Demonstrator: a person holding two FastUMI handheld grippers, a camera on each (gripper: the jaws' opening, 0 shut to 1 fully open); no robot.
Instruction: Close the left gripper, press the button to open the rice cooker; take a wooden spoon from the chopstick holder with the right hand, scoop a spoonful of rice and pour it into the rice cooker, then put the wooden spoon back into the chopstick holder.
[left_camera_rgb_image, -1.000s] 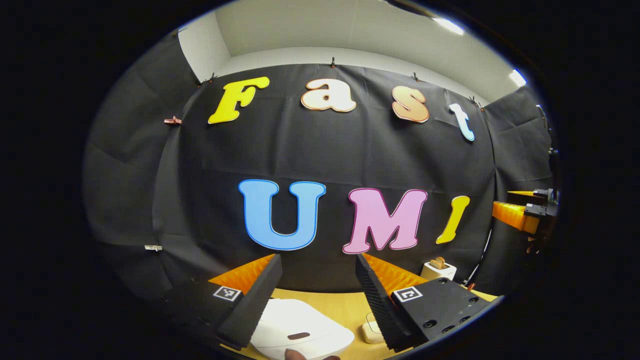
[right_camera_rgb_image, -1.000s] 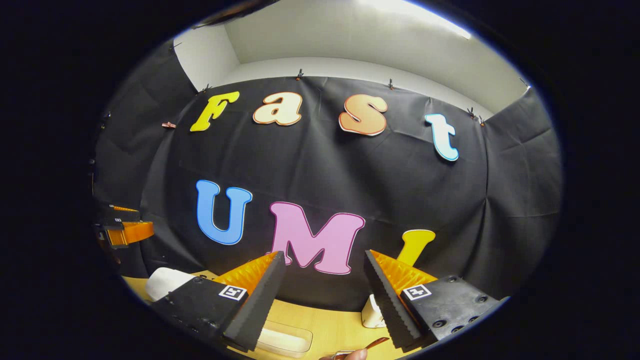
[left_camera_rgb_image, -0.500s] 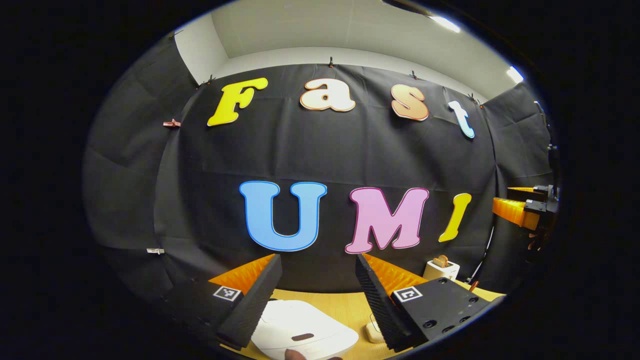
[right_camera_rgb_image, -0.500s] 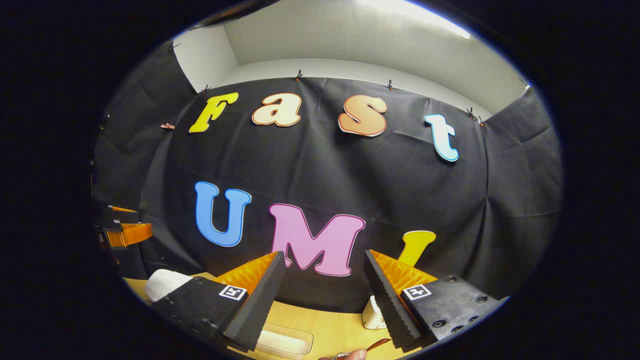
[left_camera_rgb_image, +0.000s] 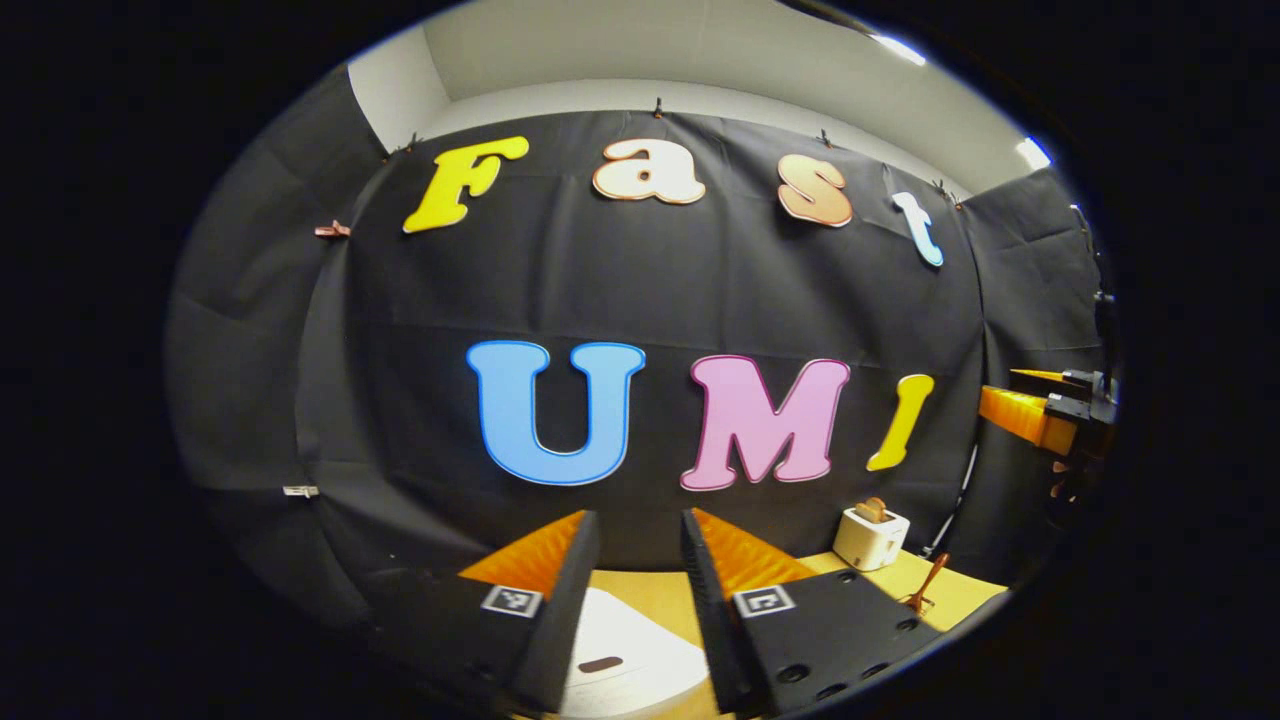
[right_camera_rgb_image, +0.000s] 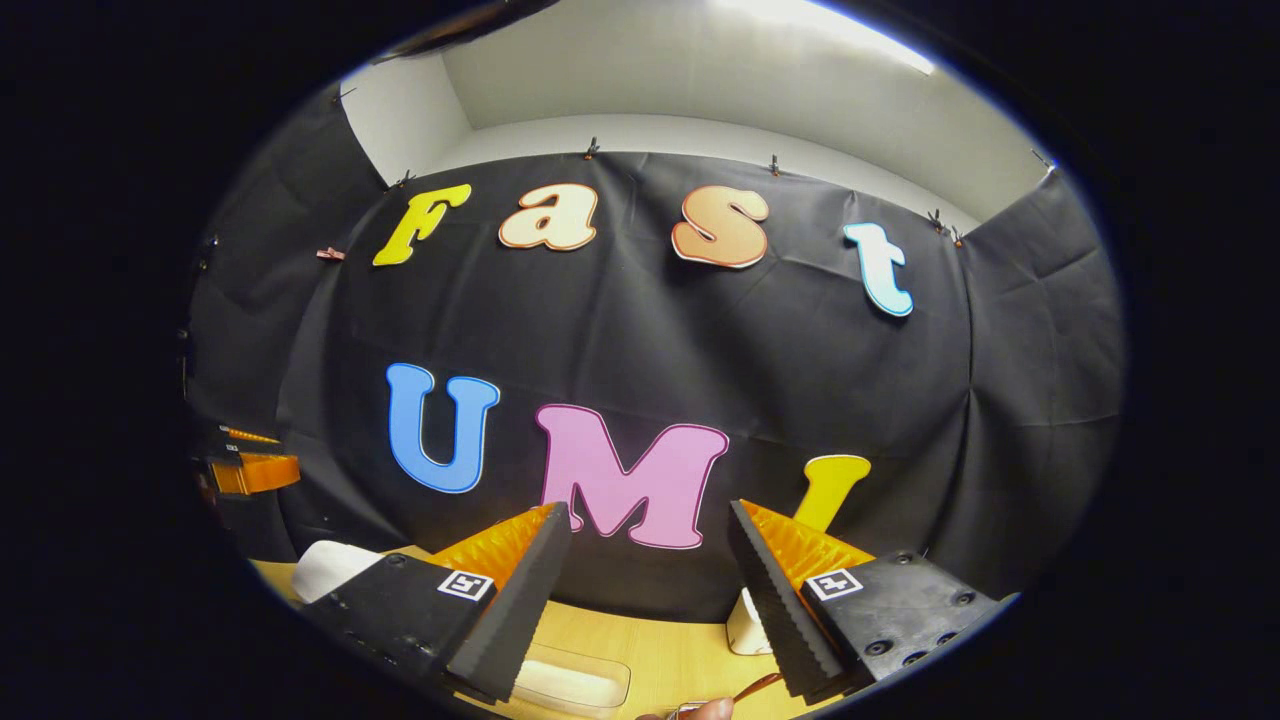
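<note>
Two grippers over a wooden worktop (right_camera_rgb_image: 650, 655).

Left gripper (left_camera_rgb_image: 638, 540): fingers drawn to a narrow gap, nothing between them, hovering above the white rice cooker (left_camera_rgb_image: 630, 655), whose closed lid carries a dark oval button (left_camera_rgb_image: 600, 664).

Right gripper (right_camera_rgb_image: 648, 530): fingers spread wide, holding nothing.

Far right in the left gripper view: a white toaster (left_camera_rgb_image: 870, 536); near it a wooden spoon (left_camera_rgb_image: 928, 585) stands upright; its holder cannot be made out.

Near, below the right gripper: a clear tray (right_camera_rgb_image: 570, 685).
</note>
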